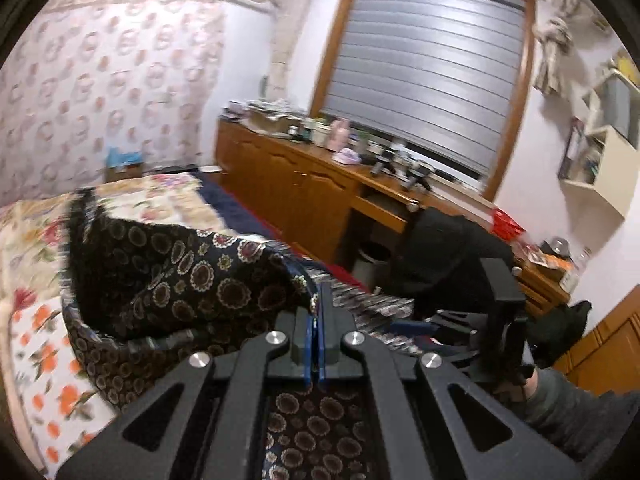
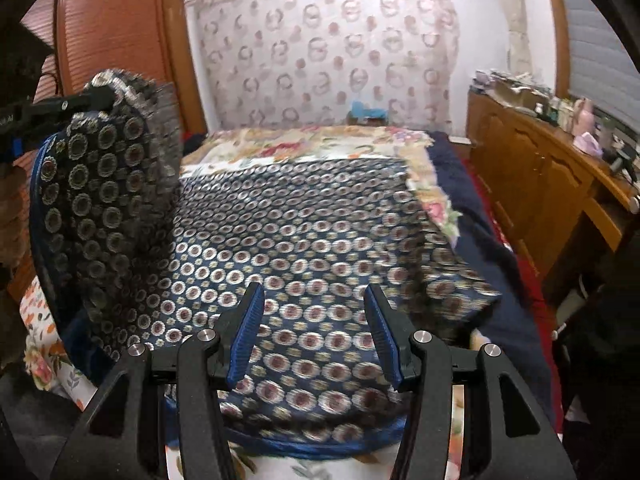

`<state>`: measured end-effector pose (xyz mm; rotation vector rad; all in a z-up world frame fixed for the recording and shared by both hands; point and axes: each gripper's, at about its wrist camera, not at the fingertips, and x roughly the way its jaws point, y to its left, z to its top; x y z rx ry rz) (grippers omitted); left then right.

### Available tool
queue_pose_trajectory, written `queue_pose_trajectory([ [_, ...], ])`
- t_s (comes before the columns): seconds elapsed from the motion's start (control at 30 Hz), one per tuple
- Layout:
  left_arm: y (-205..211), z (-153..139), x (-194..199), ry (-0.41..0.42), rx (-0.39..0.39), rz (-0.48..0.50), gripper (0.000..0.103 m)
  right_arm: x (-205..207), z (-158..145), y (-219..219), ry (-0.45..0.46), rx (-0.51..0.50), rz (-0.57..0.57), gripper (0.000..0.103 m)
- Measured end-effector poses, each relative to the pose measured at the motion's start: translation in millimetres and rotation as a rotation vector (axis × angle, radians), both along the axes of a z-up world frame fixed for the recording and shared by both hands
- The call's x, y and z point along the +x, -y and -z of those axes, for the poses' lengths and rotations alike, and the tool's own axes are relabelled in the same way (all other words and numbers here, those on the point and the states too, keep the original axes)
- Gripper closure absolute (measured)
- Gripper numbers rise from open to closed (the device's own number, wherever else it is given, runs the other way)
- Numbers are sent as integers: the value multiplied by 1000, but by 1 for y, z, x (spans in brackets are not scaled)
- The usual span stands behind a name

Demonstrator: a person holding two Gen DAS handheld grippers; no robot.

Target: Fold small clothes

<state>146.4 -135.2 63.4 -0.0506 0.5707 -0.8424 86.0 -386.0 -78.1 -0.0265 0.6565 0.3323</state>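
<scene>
A dark navy garment with a round flower pattern lies spread on the bed. My left gripper is shut on its blue-trimmed edge and holds that part lifted; in the right wrist view the raised flap stands at the left with the left gripper pinching its top. My right gripper is open and empty, just above the garment's near edge. It also shows in the left wrist view at the right.
The bed has a floral cover and a navy blanket along its right side. A wooden cabinet with clutter on top stands under the window. A wooden wardrobe stands at the left.
</scene>
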Motion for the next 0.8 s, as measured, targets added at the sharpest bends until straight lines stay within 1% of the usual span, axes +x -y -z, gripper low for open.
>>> queue_pose_trajectory([
  [0.1, 24, -5, 2, -10, 13, 35, 103, -5, -3, 11, 4, 5, 18, 50],
  [0.17, 36, -3, 2, -6, 47, 38, 103, -7, -2, 16, 2, 10, 27, 50],
  [0.3, 54, 18, 13, -75, 144, 75, 102, -6, 0, 26, -3, 17, 44, 50],
  [0.37, 56, 28, 12, -81, 192, 74, 101, -3, 2, 28, -8, 21, 50, 50],
  [0.47, 50, 42, 8, -89, 237, 76, 96, -5, 3, 32, -11, 19, 59, 50],
  [0.53, 44, 53, 7, -110, 257, 68, 89, -3, 2, 31, -11, 17, 58, 50],
  [0.57, 41, 58, 8, -123, 263, 60, 79, -2, 1, 30, -11, 14, 57, 50],
  [0.6, 34, 65, 8, -135, 264, 54, 77, -1, 0, 29, -9, 11, 56, 50],
  [0.67, 22, 71, 10, -155, 261, 33, 76, 1, -2, 27, -6, 5, 52, 50],
  [0.8, 2, 69, 9, -150, 233, -1, 74, 8, -5, 23, 0, 5, 45, 50],
])
